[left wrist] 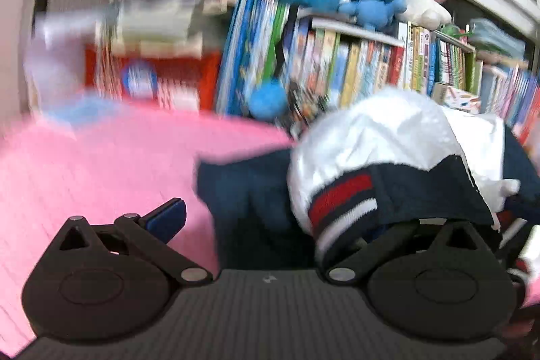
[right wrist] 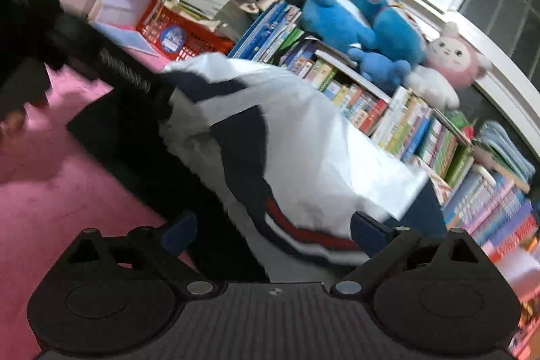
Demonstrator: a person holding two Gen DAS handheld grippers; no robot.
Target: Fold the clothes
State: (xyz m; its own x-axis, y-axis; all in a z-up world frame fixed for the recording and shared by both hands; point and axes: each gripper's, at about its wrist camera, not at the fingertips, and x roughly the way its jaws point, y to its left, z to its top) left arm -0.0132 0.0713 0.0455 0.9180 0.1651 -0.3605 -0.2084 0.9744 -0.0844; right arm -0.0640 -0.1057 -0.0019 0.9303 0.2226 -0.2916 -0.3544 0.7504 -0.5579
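jacket (right wrist: 303, 157) bunched on pink cover (right wrist: 67, 208), before bookshelf (right wrist: 405, 123)
left gripper (left wrist: 270, 218) spread wide, striped cuff (left wrist: 341, 208) draped over right finger, grip unclear; right gripper (right wrist: 273, 230) released, fingers (right wrist: 179, 231) astride hem, not pinching; plush toys (right wrist: 354, 22) above books

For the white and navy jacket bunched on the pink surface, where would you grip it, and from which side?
Grip the striped ribbed cuff of the jacket. It is a thick, firm band at the edge nearest the right hand-held gripper, whose open fingers sit either side of it. Come from that near side, low over the pink surface, since the slick white fabric above is bunched and loose.
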